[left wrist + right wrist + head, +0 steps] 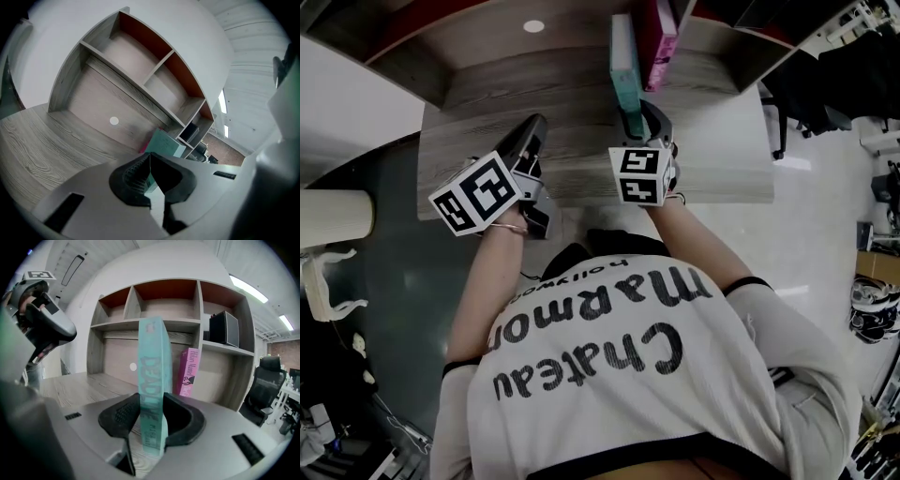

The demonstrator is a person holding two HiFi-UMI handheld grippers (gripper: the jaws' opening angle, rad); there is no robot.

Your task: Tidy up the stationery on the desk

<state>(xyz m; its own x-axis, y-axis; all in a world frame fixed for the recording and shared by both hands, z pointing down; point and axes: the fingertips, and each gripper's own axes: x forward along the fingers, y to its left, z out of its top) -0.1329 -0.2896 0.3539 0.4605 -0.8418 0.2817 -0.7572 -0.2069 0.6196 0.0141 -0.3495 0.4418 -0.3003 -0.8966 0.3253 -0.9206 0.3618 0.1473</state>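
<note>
Over the grey wood-grain worktop point(478, 103), the right claw point(151, 420) grips the slim teal book point(152, 366) upright, long axis vertical, the standing pink book point(189, 371) just beyond-right (left claw point(149, 171), closed on nothing, waits to its left).

Wide bare desk point(478, 112) lies open left of the upright teal book point(624, 56), with only the left gripper point(538, 127) hovering over it. Right of the teal book, a pink book point(662, 42) stands near the hutch's side wall point(238, 378), leaving a narrow gap between the books. A shelf point(117, 324) overhangs the desk's back.
</note>
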